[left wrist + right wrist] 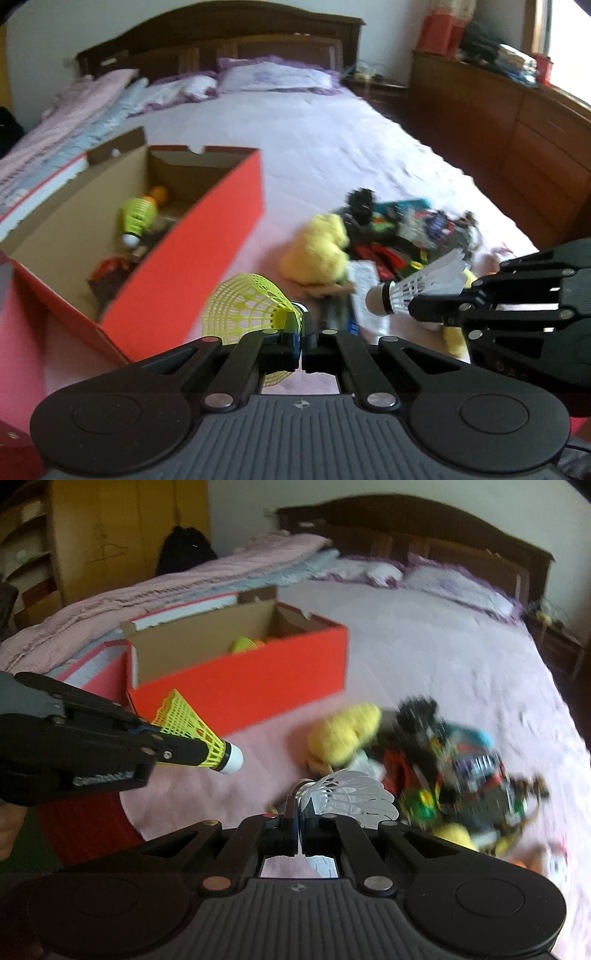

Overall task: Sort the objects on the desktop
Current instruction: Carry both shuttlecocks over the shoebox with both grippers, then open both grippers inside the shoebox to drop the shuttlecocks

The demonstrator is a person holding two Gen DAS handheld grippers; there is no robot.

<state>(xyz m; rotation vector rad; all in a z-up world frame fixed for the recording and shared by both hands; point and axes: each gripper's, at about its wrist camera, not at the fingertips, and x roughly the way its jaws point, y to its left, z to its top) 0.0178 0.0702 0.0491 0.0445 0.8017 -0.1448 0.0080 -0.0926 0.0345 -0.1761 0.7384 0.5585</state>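
My left gripper [302, 341] is shut on a yellow plastic shuttlecock [247, 306], held above the pink bed sheet; from the right wrist view the same shuttlecock [195, 738] points its white cork to the right. My right gripper [300, 825] is shut on a white feather shuttlecock [351, 797], which shows at the right of the left wrist view as the white shuttlecock [417, 284]. An open red shoebox [184, 251] lies to the left, holding another yellow shuttlecock [136, 218] and an orange ball [159, 192]. A heap of mixed small objects [399, 236] lies ahead.
A yellow plush toy [317, 251] lies at the near edge of the heap. Folded pink quilts [166, 587] run behind the box, pillows [277, 75] sit at the headboard. A wooden cabinet [517, 122] stands along the right side of the bed.
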